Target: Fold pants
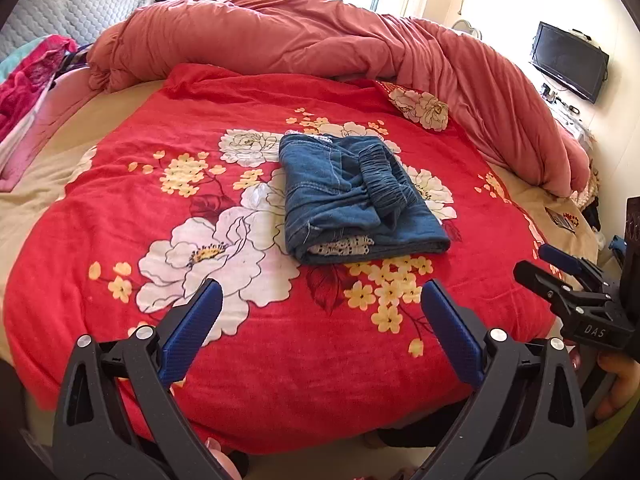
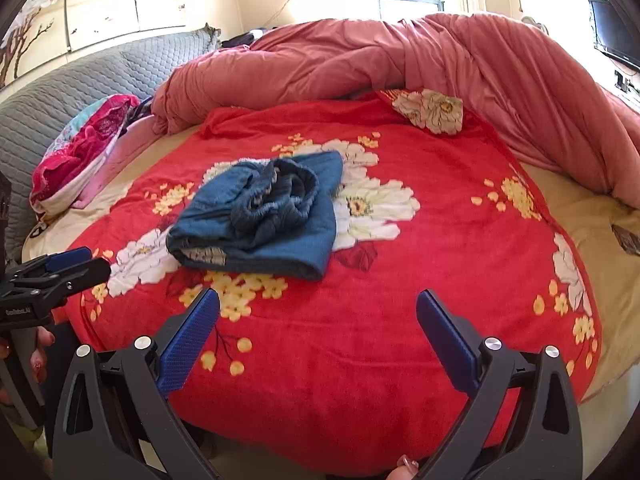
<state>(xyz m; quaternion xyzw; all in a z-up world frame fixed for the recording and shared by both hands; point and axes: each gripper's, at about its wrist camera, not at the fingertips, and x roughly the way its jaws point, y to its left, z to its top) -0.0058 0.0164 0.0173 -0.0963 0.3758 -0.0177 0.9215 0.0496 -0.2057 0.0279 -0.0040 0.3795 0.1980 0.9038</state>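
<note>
The blue denim pants (image 1: 356, 196) lie folded into a compact bundle on the red floral blanket (image 1: 248, 336), elastic waistband on top and white lace trim showing at the near fold. In the right wrist view the pants (image 2: 260, 216) sit left of centre. My left gripper (image 1: 320, 296) hovers open over the near part of the blanket, well short of the pants, holding nothing. My right gripper (image 2: 318, 304) is also open and empty, pulled back from the bundle. Each gripper shows at the other view's edge: the right gripper (image 1: 560, 272) at the right, the left gripper (image 2: 76, 264) at the left.
A bunched pink duvet (image 1: 320, 44) runs along the far side of the bed. A pink and teal cloth pile (image 2: 80, 156) lies at the left by a grey quilted headboard (image 2: 80, 80). A television (image 1: 568, 60) stands at the right. A hand (image 1: 620, 384) grips the right tool.
</note>
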